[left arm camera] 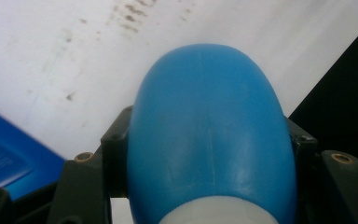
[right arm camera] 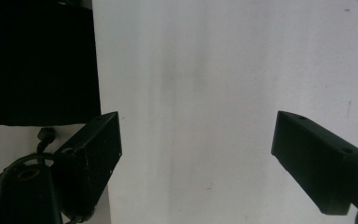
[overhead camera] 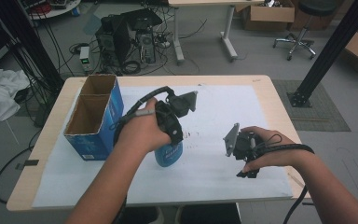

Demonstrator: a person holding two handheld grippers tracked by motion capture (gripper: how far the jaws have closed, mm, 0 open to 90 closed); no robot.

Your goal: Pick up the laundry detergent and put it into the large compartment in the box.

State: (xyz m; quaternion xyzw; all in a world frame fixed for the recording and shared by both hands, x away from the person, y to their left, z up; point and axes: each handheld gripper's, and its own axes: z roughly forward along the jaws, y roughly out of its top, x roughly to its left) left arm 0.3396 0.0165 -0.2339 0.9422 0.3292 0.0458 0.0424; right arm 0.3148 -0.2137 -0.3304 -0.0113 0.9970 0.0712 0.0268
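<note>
The left gripper (overhead camera: 173, 140) has its jaws tight on the one blue bottle (overhead camera: 168, 154), held above the white sheet (overhead camera: 223, 116) beside the one blue box (overhead camera: 95, 116). Putting it in a box slot looks still to do. The right gripper (overhead camera: 242, 156) is wide open, empty.

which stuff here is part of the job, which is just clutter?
In the job:
- blue bottle, clamped in the left tool
- blue divided box, close beside it
- right tool, open, over the white sheet

Lying about:
- computer tower
- cardboard boxes
- stool
</note>
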